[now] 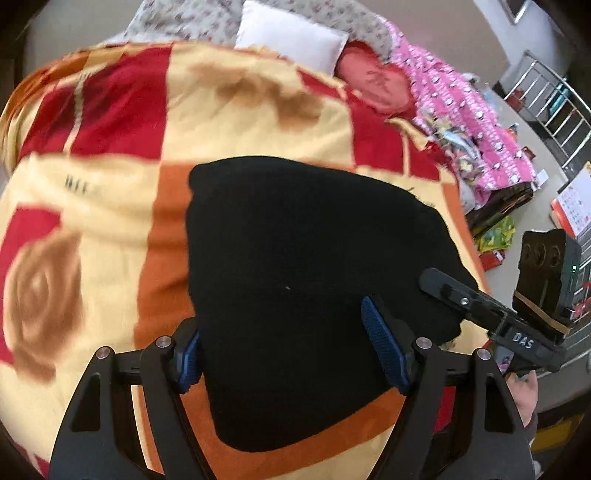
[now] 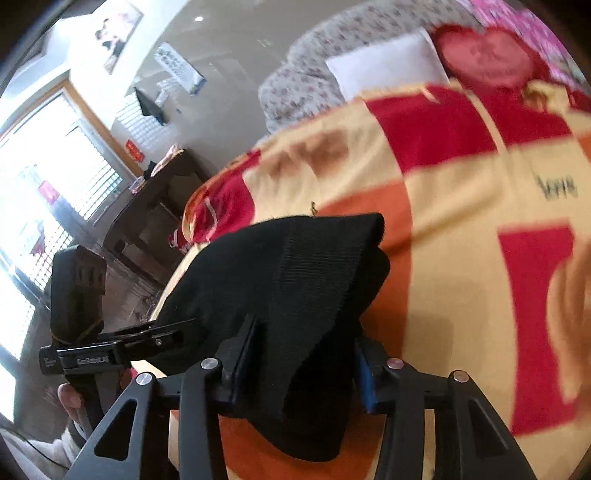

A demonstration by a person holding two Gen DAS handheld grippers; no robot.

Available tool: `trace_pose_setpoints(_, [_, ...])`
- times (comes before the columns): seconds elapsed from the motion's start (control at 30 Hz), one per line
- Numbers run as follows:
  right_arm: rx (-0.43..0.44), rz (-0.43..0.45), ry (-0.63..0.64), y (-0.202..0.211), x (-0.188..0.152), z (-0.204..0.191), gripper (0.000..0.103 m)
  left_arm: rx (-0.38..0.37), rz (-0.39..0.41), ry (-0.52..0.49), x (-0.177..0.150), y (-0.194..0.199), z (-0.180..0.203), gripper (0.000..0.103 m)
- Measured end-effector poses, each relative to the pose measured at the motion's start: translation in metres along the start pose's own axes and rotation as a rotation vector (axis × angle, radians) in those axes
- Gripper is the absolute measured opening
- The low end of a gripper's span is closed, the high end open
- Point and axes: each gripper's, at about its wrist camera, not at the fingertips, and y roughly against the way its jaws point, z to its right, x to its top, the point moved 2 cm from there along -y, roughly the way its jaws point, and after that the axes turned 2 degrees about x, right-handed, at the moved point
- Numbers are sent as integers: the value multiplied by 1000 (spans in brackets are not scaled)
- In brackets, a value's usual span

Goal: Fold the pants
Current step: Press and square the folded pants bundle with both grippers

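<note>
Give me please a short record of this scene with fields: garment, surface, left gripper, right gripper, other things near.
garment: black pants, folded into a compact bundle, ribbed band visible in the right wrist view
surface: blanket with red, cream and orange blocks, on a bed
left gripper: jaws wide apart over the near part of the pants; contact cannot be told
right gripper: jaws apart with pants fabric between them; whether they pinch it cannot be told
other things near: white pillow, red heart-shaped cushion, pink patterned quilt
</note>
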Motion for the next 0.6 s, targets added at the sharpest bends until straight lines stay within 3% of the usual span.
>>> trace_pose_setpoints(0.23, [-64, 43, 16, -34, 55, 15, 44, 58, 28, -2, 50, -33, -9, 77])
trace_pose_setpoints(0.33, [-132, -70, -5, -71, 59, 36, 49, 143, -30, 10, 58, -66, -19, 77])
trace_pose_setpoints(0.37, [-153, -86, -10, -78, 57, 42, 54, 141, -48, 17, 57, -75, -24, 79])
trace_pose_setpoints(0.47, [-155, -45, -24, -63, 56, 42, 54, 129, -40, 17, 55, -71, -26, 79])
trace_pose_setpoints(0.6, [-209, 31, 30, -30, 60, 24, 54, 178, -12, 0, 55, -60, -23, 79])
